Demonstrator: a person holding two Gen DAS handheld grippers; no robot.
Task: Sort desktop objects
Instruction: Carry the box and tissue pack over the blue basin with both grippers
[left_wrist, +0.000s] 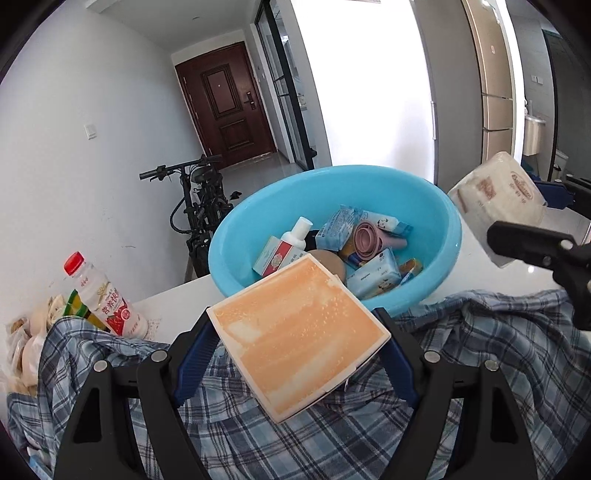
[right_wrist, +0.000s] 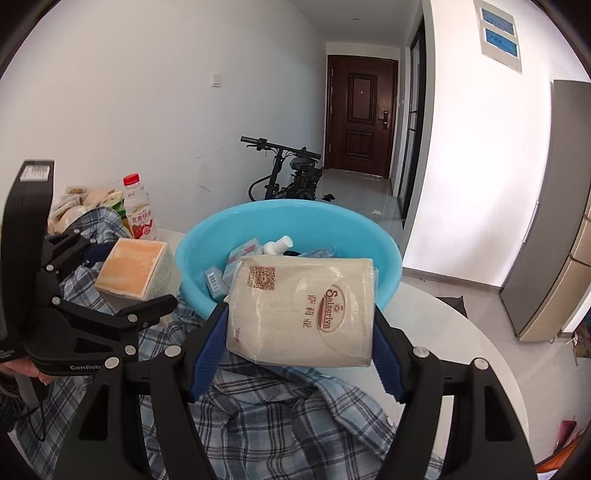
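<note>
In the left wrist view, the left hand-held gripper (left_wrist: 295, 354) pinches an orange-topped box (left_wrist: 299, 336) between its blue pads, low in the centre of the frame, tilted and lifted over a blue plaid shirt (left_wrist: 480, 354) that lies crumpled on the white bench (left_wrist: 184, 291). Just beyond the box stands a blue basin (left_wrist: 436, 206), holding a white bottle, tissue packets, a pink collapsible cup and other small items. At the left edge a drink bottle with a red cap (left_wrist: 107, 299) stands upright beside some wrapped snacks, which are too blurred to name with certainty.

In the right wrist view, the right hand-held gripper (right_wrist: 299, 343) clamps a beige pack of tissues (right_wrist: 303, 310) by its two short ends, held in the centre of the frame above the shirt and just in front of the basin's near rim. The pack appears at the right edge of the left wrist view, raised beside the basin. The box in the left hand-held gripper shows at centre left.
</note>
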